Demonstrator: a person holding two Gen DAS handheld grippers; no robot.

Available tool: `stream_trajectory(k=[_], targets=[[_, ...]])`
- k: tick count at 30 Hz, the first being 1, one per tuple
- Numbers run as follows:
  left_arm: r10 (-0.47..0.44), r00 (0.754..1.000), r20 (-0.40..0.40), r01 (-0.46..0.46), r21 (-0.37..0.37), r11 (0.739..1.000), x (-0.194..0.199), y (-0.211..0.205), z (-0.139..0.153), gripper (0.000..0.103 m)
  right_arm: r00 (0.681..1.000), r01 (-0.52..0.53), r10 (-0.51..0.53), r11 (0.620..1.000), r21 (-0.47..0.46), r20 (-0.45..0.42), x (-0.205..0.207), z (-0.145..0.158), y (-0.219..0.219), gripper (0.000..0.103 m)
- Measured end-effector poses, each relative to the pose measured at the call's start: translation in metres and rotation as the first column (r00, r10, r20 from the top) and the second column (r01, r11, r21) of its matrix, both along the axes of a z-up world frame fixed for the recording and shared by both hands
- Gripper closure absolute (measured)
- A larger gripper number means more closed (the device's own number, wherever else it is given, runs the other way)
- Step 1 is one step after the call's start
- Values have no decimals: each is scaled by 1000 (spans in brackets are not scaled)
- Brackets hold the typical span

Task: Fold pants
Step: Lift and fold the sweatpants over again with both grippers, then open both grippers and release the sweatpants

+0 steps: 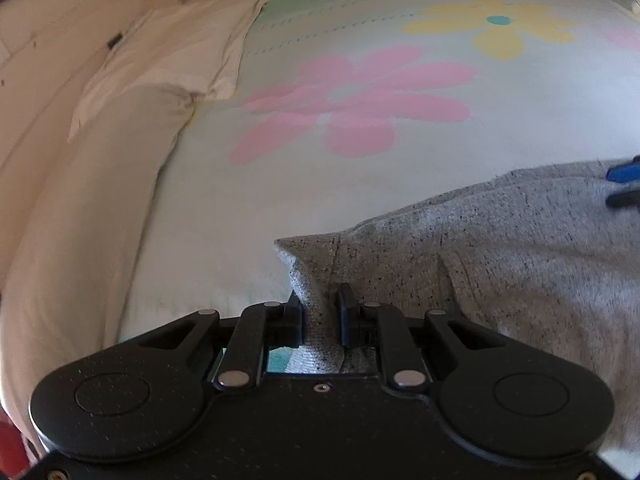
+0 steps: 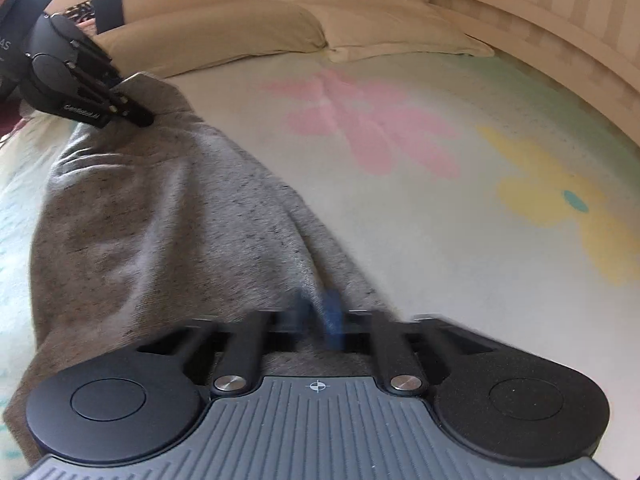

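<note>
The left gripper is pinching a corner edge of the grey pants, its jaws closed narrowly on a fold of fabric between them. In the right wrist view, the right gripper is gripping the opposite end of the pants; its jaws are blurred but drawn close with cloth between them. The pants are stretching lengthwise from one gripper to the other, partly lifted, lying over the bed. Beyond, the floral sheet is running toward the cream pillows at the headboard.
</note>
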State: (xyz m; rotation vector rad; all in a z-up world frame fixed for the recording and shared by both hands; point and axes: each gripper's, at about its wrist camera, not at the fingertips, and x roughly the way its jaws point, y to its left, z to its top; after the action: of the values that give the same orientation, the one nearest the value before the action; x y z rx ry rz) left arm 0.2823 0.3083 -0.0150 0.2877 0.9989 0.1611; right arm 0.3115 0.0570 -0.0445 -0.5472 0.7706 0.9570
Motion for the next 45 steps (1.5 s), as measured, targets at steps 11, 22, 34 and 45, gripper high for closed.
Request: stream_trajectory(k=[11, 22, 34, 45], targets=[[-47, 998, 30, 44, 88, 995, 6, -11, -4, 73, 990, 105, -104, 994, -4, 93, 6, 0, 2, 100], [25, 998, 58, -36, 197, 980, 11, -11, -3, 66, 971, 195, -203, 978, 78, 124, -48, 43, -18, 76], [123, 988, -92, -144, -277, 950, -49, 12, 17, 45, 977, 199, -182, 965, 170, -112, -186, 64, -57, 76], [161, 971, -176, -219, -393, 893, -52, 0, 3, 37, 997, 76, -76, 997, 24, -16, -217, 26, -17, 75]])
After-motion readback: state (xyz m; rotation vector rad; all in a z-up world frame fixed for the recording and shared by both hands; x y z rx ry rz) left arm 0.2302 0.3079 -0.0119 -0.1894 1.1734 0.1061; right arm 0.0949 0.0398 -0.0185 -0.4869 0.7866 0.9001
